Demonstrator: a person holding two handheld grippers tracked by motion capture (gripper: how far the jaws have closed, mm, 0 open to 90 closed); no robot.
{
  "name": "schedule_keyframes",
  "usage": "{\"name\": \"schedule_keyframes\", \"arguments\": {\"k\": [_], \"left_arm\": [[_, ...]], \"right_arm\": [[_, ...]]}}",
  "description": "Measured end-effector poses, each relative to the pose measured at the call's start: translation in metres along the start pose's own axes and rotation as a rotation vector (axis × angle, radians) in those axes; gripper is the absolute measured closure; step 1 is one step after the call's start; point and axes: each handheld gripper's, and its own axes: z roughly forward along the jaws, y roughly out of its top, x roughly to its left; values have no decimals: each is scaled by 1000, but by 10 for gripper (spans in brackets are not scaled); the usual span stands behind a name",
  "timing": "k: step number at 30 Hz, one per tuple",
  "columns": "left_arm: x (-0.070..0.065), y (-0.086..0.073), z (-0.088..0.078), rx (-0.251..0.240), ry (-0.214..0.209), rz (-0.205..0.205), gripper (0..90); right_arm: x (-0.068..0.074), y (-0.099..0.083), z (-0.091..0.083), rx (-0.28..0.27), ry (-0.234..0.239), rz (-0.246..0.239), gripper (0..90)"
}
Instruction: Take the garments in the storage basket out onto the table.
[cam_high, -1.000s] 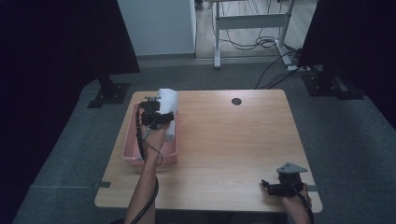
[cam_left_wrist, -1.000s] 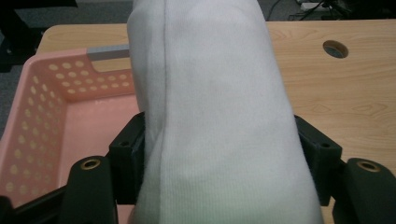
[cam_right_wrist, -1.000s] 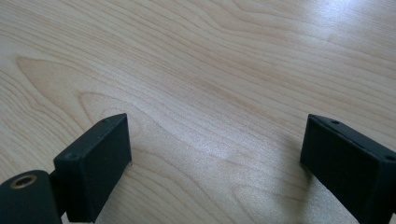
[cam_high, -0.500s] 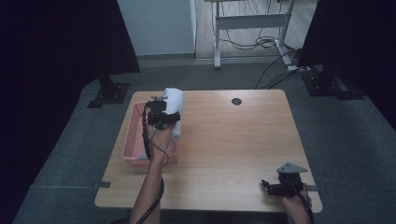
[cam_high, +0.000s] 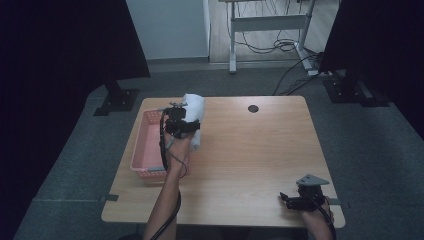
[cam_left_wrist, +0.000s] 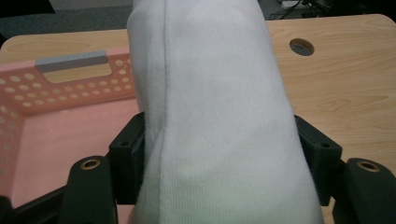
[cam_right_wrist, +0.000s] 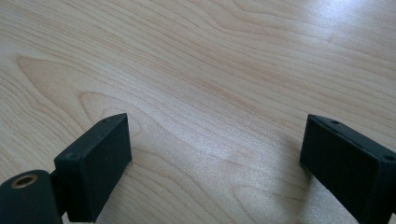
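Left gripper (cam_high: 181, 121) is up over the counter (cam_high: 250, 150), jaws clamped on a white cloth (cam_high: 194, 112), right beside the pink basket (cam_high: 146, 150) at its right rim. In the high view the cloth drapes from the jaws, its upper end rising past the gripper toward the far edge of the counter, its lower end hanging down just right of the basket. In the left gripper view the white cloth (cam_left_wrist: 215, 116) bulges thick between the two black jaws, a seam running down its left side, and the perforated pink basket (cam_left_wrist: 56, 121) sits behind and to the left of it, a grey tag on its far wall. A round hole (cam_high: 253, 108) in the counter lies well to the right of the basket, near the far edge.

Over on the other side, the right gripper (cam_high: 300, 200) sits low at the near right corner of the counter, well apart from the basket. Its jaws stand spread wide, nothing between them but bare wood grain (cam_right_wrist: 210, 93).
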Motion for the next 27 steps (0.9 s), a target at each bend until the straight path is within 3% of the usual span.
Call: {"name": "schedule_keyframes", "arguments": {"k": [27], "left_arm": [[-39, -4, 23, 11, -40, 45, 326]], "right_arm": [[0, 0, 0, -2, 1, -1, 84]]}}
